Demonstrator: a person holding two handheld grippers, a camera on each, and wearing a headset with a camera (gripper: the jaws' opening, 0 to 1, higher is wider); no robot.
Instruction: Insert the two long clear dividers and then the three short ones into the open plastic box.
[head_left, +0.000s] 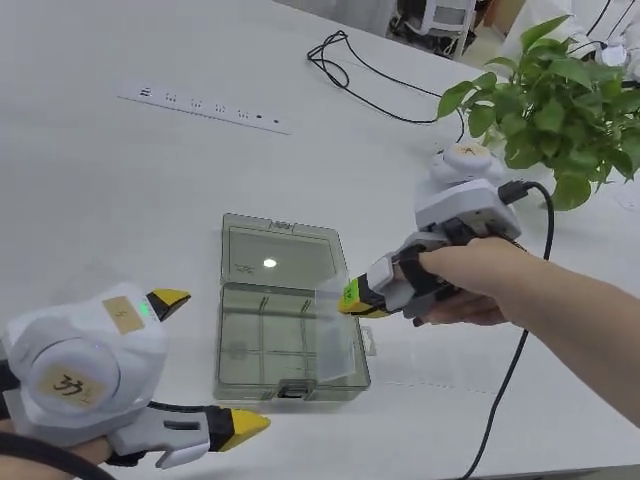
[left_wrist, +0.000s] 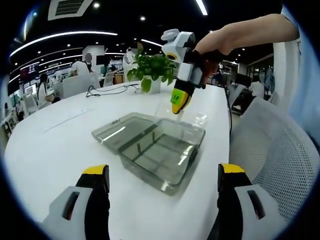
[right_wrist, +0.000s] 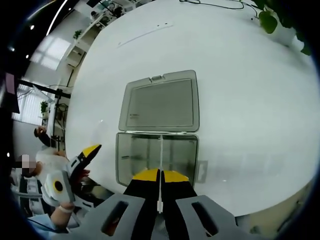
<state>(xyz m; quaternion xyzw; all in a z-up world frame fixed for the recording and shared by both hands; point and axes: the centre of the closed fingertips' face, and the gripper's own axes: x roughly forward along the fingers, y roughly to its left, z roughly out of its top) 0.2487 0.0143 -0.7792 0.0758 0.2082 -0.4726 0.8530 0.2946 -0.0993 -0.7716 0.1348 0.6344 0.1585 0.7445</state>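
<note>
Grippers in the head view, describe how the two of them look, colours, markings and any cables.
Both are white moulded shells with black jaws ending in yellow tips. The left gripper has a rounded dome with a round tan label handwritten 33 and a small green light. The right gripper bears a green sticker near its tip, and a black cable runs from its rear.

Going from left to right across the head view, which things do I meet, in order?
left gripper → open plastic box → right gripper, holding a clear divider → green plant
</note>
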